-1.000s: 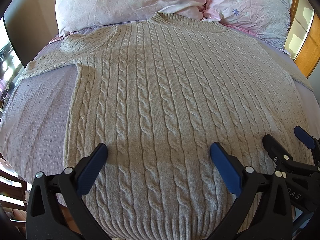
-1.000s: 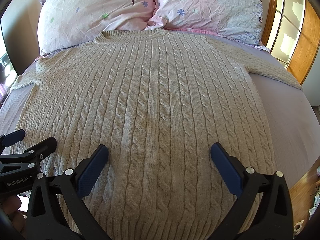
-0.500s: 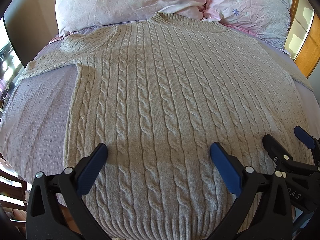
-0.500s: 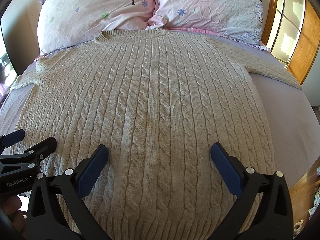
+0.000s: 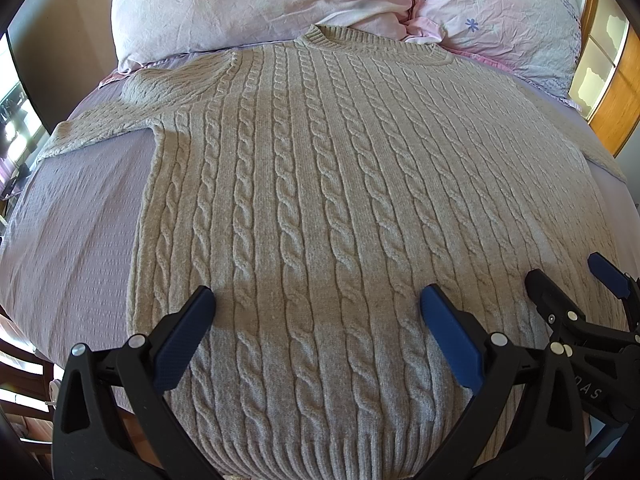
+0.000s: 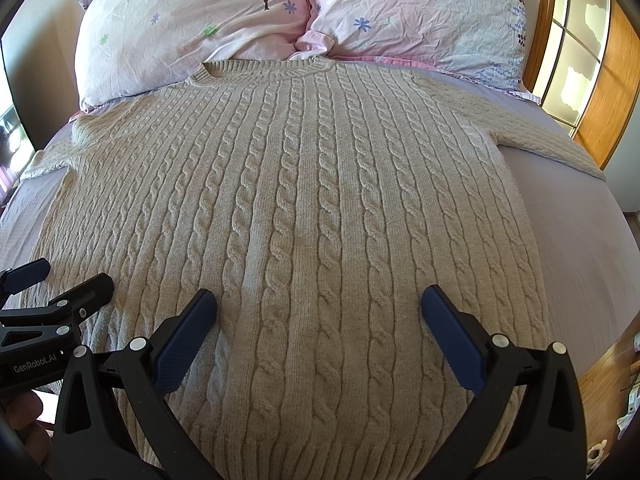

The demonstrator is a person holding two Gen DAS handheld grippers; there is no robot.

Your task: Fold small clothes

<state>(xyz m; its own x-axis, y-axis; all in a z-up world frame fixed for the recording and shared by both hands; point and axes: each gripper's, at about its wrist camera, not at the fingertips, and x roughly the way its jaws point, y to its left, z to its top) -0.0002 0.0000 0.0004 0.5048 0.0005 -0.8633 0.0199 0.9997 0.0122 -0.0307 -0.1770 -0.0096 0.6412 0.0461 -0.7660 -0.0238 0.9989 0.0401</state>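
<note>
A beige cable-knit sweater (image 5: 320, 200) lies flat, front up, on a lilac bed sheet (image 5: 72, 232), neck toward the pillows and sleeves spread out to both sides. It also fills the right wrist view (image 6: 304, 208). My left gripper (image 5: 316, 312) is open and empty, hovering over the sweater's lower left part near the hem. My right gripper (image 6: 318, 312) is open and empty over the lower right part. Each gripper shows at the edge of the other's view: the right one (image 5: 568, 280), the left one (image 6: 60, 280).
Two floral pink pillows (image 6: 192, 32) (image 6: 420, 16) lie at the head of the bed, touching the sweater's collar. A wooden window frame (image 6: 600, 80) stands at the right. The bed's edge drops off at the left (image 5: 24, 340) and the right (image 6: 608, 320).
</note>
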